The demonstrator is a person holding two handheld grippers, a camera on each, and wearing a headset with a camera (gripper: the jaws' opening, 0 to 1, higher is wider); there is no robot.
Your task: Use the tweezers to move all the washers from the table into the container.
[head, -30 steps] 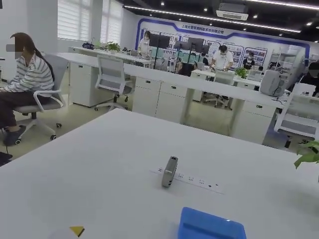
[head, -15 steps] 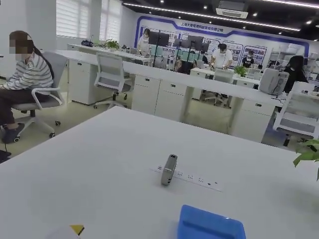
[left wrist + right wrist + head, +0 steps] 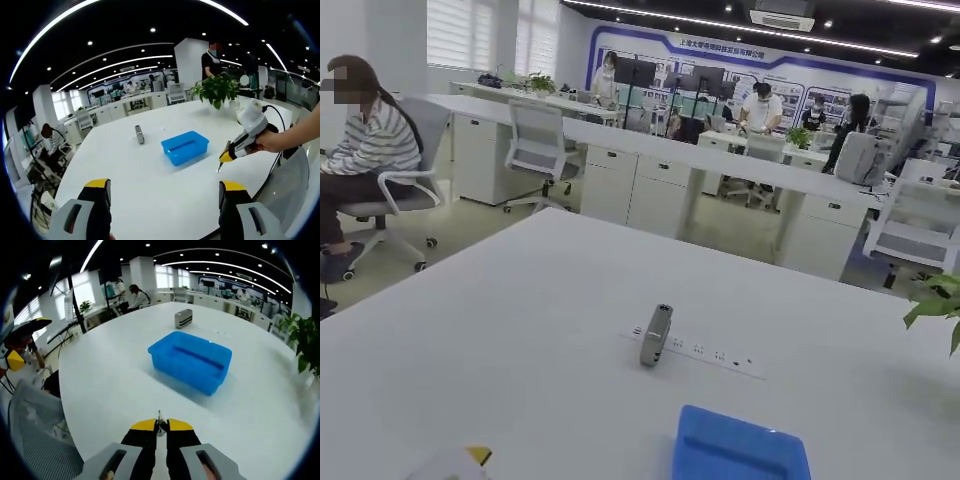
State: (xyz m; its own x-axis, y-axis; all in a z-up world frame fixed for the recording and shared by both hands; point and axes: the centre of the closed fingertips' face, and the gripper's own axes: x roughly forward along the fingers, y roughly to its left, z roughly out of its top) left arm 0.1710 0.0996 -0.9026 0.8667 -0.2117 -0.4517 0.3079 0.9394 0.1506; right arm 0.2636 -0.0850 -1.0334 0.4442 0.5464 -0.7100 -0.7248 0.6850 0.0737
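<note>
The blue container [image 3: 191, 360] sits open on the white table [image 3: 110, 365], ahead of my right gripper [image 3: 159, 427]. Its yellow-tipped jaws are shut on thin metal tweezers [image 3: 159, 418] that point forward, low over the table's near edge. In the left gripper view my left gripper [image 3: 164, 195] stands open, its fingers [image 3: 97, 192] wide apart with nothing between them. There the right gripper [image 3: 226, 154] comes in from the right, tweezers [image 3: 220, 165] pointing down near the container [image 3: 185, 146]. In the head view the container [image 3: 740, 452] lies at the bottom, and a gripper's yellow fingertip [image 3: 477, 455] at the lower left.
A grey box-shaped device [image 3: 656, 335] stands by a flush socket strip [image 3: 705, 352] behind the container. A potted plant [image 3: 216, 90] grows at the table's right side. A mesh chair back [image 3: 35, 425] is close by. People sit and stand at far desks.
The head camera has tipped slightly, so the room has shifted in view. A person in the background has walked left. Nothing on the table has moved.
</note>
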